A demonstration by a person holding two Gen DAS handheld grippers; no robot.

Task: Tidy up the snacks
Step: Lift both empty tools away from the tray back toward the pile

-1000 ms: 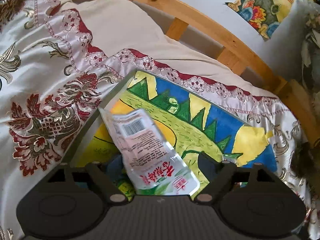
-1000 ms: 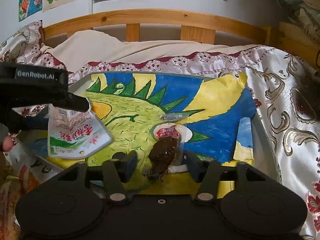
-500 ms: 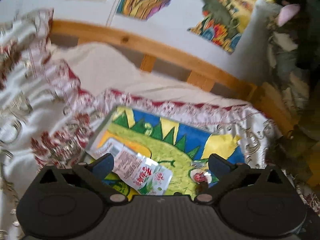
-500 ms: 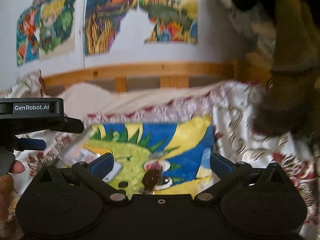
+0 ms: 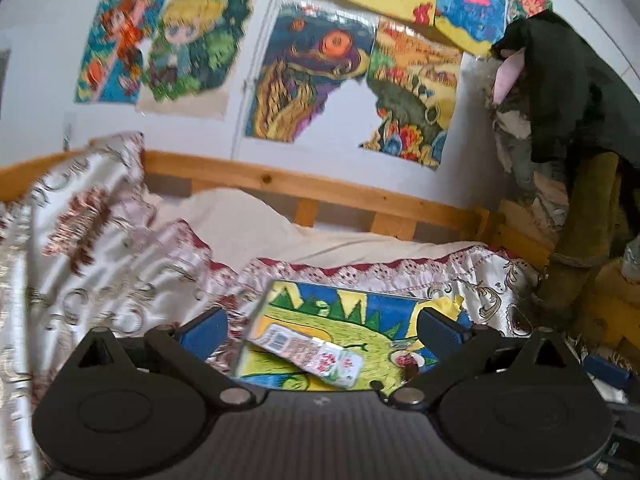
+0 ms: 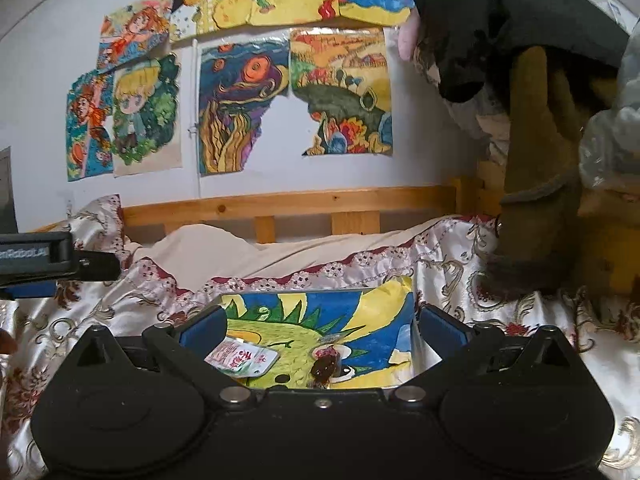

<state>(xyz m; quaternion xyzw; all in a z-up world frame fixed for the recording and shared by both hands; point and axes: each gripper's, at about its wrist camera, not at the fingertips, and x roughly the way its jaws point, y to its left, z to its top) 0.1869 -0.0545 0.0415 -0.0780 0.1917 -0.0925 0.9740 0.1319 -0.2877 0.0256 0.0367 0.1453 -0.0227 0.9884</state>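
Observation:
A tray [image 5: 256,324] [image 6: 292,291] lined with a bright blue, green and yellow drawing lies on the bed. A white and pink snack packet [image 5: 316,356] [image 6: 242,358] lies flat on its left part. A small clear packet with a dark brown snack [image 6: 326,366] [image 5: 406,360] lies further right on the drawing. My left gripper [image 5: 320,330] is open, empty and raised above the tray. My right gripper [image 6: 320,326] is also open and empty, above the tray's near side. The left gripper's body [image 6: 44,260] shows at the left edge of the right wrist view.
A patterned satin bedspread [image 6: 460,264] covers the bed around the tray, with a wooden rail [image 6: 288,204] behind it. Children's drawings [image 6: 240,104] hang on the wall. Dark clothes [image 6: 532,80] hang at the right. A fingertip [image 6: 6,346] shows at the left edge.
Both grippers opened, let go of their packets and rose back from the tray. The white packet and the brown snack now lie on the drawing. Much more wall is in view.

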